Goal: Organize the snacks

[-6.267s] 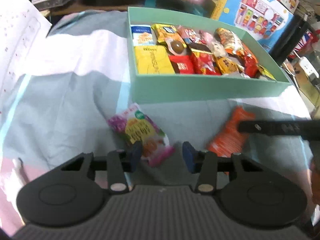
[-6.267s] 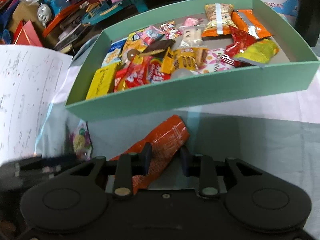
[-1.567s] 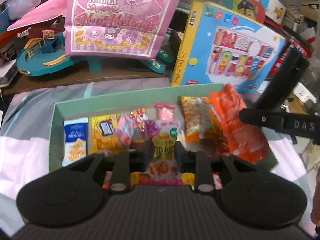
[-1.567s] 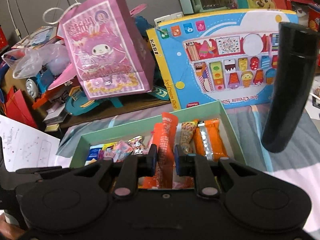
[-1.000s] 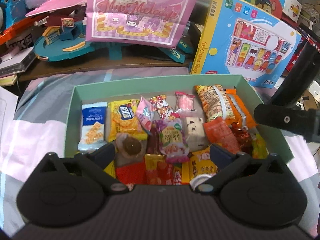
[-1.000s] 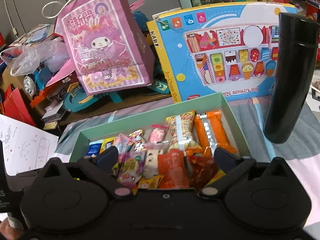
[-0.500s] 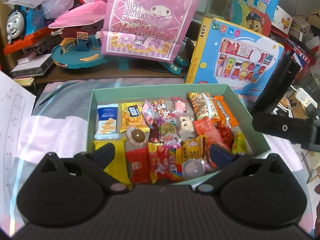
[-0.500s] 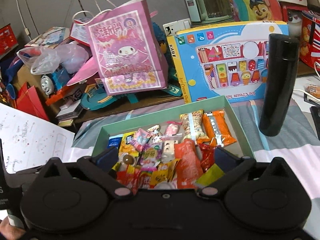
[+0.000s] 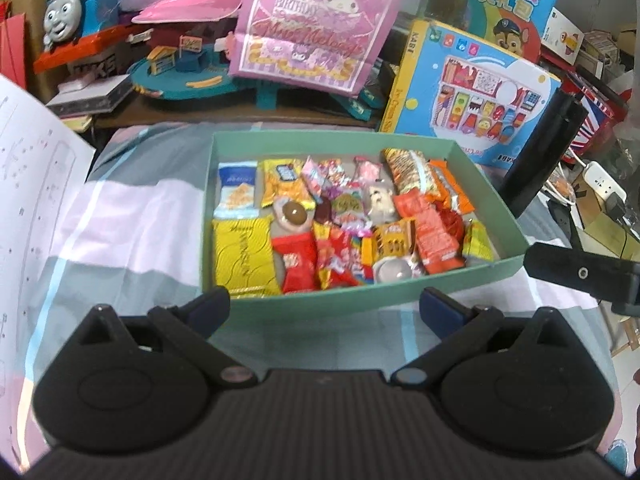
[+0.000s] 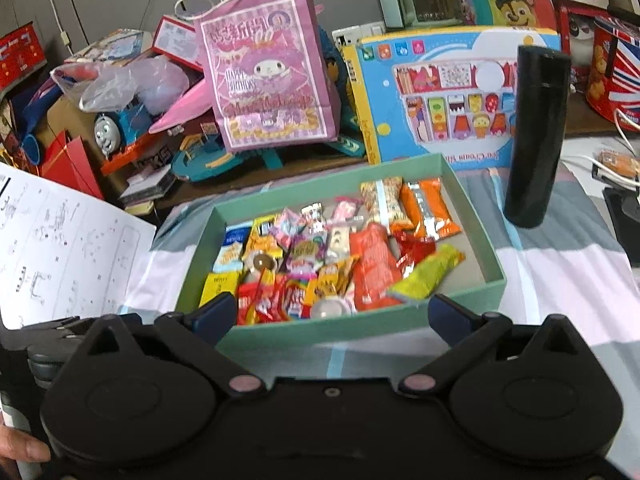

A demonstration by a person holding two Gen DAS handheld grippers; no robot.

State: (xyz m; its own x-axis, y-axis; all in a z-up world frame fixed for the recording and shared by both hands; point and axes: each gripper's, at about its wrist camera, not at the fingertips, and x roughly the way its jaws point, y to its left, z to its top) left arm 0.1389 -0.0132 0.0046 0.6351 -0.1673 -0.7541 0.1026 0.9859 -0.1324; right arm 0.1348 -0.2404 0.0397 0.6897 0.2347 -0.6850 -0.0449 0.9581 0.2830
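A green box [image 9: 360,300] full of several snack packets stands on the striped cloth; it also shows in the right wrist view [image 10: 360,328]. The orange packet [image 9: 434,236] and the pink-yellow packet [image 9: 348,210] lie inside it among the others. The orange packet also shows in the right wrist view [image 10: 372,268]. My left gripper [image 9: 324,310] is wide open and empty, held back in front of the box's near wall. My right gripper [image 10: 326,316] is wide open and empty, also in front of the near wall.
A tall black flask [image 10: 536,136] stands right of the box. A blue toy box [image 10: 452,96], a pink gift bag [image 10: 268,72] and toys crowd the back. A white printed sheet [image 10: 52,248] lies at the left. The right gripper's body [image 9: 580,272] shows at the right.
Both grippers carried their packets over the box, opened and dropped them in. Since then both have pulled back and up from the box, still open.
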